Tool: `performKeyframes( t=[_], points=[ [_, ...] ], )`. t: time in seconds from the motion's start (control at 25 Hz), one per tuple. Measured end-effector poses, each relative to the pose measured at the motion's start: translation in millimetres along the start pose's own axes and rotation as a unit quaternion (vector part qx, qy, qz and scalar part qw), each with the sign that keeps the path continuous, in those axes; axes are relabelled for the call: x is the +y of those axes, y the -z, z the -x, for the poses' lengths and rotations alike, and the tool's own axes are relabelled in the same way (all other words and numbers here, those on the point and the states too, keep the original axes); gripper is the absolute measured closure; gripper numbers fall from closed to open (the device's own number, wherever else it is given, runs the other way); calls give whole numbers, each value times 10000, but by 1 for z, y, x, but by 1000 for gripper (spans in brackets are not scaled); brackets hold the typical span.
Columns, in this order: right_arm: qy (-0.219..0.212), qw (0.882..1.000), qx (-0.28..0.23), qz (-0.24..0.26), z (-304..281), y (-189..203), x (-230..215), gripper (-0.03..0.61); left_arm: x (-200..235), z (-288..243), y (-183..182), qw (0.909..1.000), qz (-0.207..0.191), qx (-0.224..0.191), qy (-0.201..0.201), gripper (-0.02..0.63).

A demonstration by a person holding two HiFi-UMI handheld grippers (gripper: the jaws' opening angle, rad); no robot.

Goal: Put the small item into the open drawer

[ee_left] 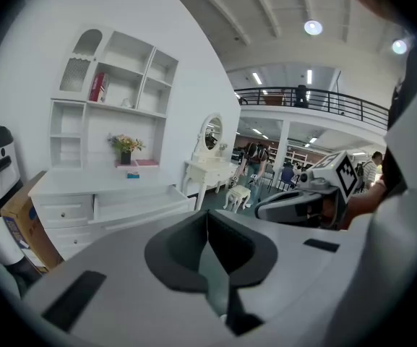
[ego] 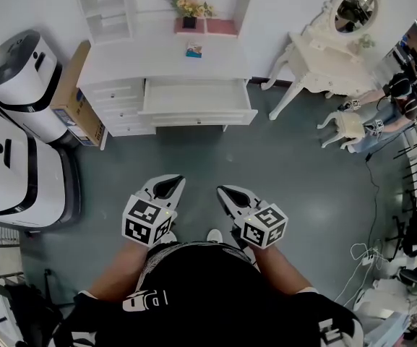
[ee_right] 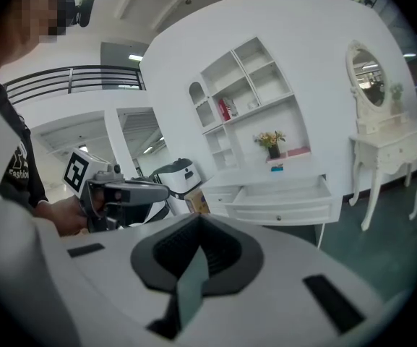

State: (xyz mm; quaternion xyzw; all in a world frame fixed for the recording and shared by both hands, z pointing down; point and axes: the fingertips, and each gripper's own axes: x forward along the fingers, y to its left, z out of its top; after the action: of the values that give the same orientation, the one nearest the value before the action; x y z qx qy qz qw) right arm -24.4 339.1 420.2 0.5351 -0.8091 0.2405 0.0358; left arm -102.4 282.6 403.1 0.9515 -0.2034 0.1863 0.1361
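A small teal item [ego: 193, 50] lies on top of the white desk [ego: 121, 60], just behind the open drawer [ego: 197, 97]. I stand well back from the desk on the grey floor. My left gripper [ego: 173, 183] and right gripper [ego: 225, 191] are side by side in front of my body, both shut with nothing in them, pointing toward the desk. The left gripper view shows the small item [ee_left: 133, 174], the drawer [ee_left: 132, 202] and the right gripper [ee_left: 295, 204]. The right gripper view shows the item [ee_right: 277, 168], the drawer [ee_right: 284, 194] and the left gripper [ee_right: 121, 192].
Two white machines [ego: 16, 71] [ego: 13, 168] and a cardboard box [ego: 74, 100] stand left of the desk. A flower pot [ego: 188, 9] and shelf unit [ego: 107, 6] sit on the desk's back. A dressing table with mirror [ego: 331, 56], a stool [ego: 345, 125] and people are at right.
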Motion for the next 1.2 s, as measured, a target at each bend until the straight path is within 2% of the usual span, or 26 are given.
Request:
performKeyframes(
  t=[0.12,0.28,0.4,0.68,0.84,1.0,1.2],
  points=[
    [-7,9999,-125,-2,-5,-4,7,569,7,3,2,9999,96,-17,47,598],
    [130,9997,-63,219,-16,0,16,569,33,12,6,9990,430,-69,-43,598],
    [155,9997,-61,198,-29,2,25,569,49,24,9,9995,316,-34,-70,598],
    [333,9994,-135,-12,-61,-2,43,569,53,41,39,9981,-136,493,352,598],
    [665,9974,-207,-192,-69,3,45,569,72,51,48,9977,-128,538,386,598],
    [853,9950,-63,-524,-69,17,41,569,83,55,53,9977,32,523,435,598],
    [795,9955,-20,-517,-75,16,40,569,87,44,56,9940,745,479,636,597]
  ],
)
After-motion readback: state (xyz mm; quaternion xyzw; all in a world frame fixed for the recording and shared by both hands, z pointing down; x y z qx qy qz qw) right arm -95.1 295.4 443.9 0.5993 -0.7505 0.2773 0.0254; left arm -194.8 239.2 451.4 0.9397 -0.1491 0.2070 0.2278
